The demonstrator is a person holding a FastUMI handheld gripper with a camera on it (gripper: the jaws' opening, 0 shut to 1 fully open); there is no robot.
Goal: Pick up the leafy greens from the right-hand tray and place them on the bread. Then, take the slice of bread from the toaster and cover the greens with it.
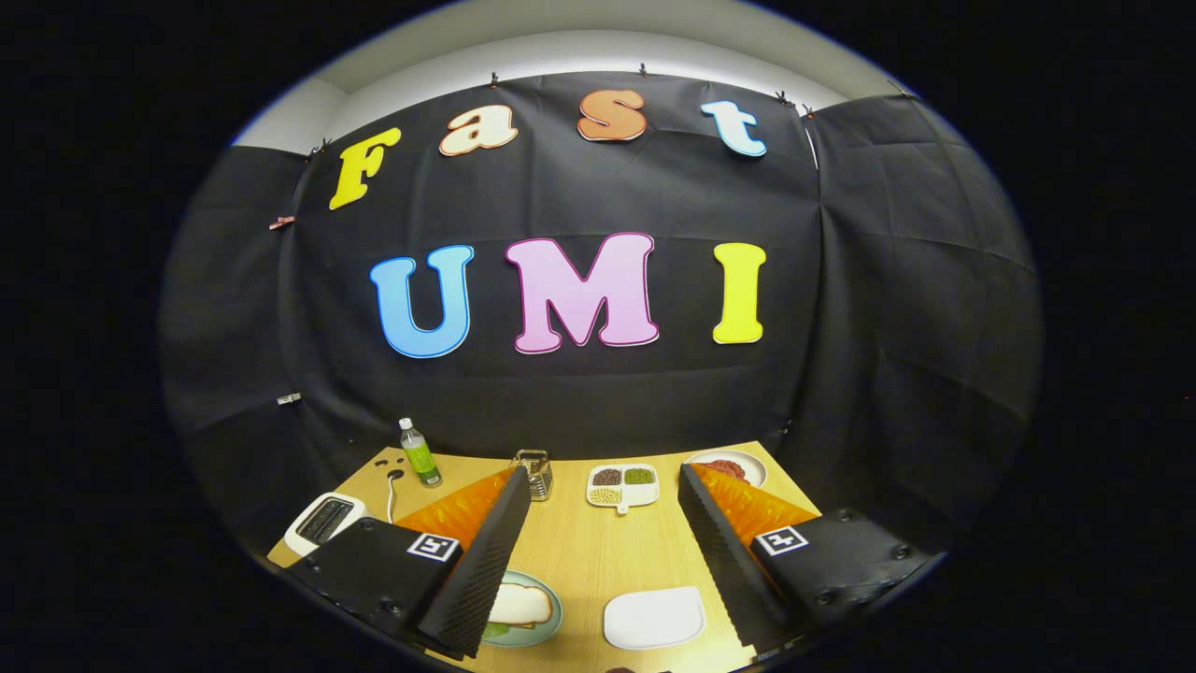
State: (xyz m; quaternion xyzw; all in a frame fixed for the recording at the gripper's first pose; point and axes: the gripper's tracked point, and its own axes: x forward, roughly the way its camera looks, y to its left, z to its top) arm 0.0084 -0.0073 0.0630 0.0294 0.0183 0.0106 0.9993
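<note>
Green leaf shows as a thin ruffled edge (495,632) under a pale slice of bread (520,605) on a round blue-green plate (551,624), which sits low at about seven o'clock from the middle of the wooden table (598,551), partly hidden behind the left finger of the gripper (598,551). Judging by that, the greens look already covered, though the finger hides too much to be sure. The tongs stand wide apart with nothing between them, their ridged inner faces angled over bare tabletop. A glossy white rounded-rectangular tray (653,618) lies just beside the plate at five o'clock, between the fingers, and looks bare. A smooth white plastic toaster (324,522) with dark slots sits out at nine o'clock beyond the left finger; whether bread is in it cannot be told. Farther off, at twelve o'clock, come a metal box grater (533,472), a white divided dish of coloured beans (622,487), a clear bottle with a green label (420,454) at eleven, and a white plate with something red (727,466) at one. The risk I judge: a soft slice could slide off slick leaves if nudged, or a low sweep of the left finger could clip the plate rim.
</note>
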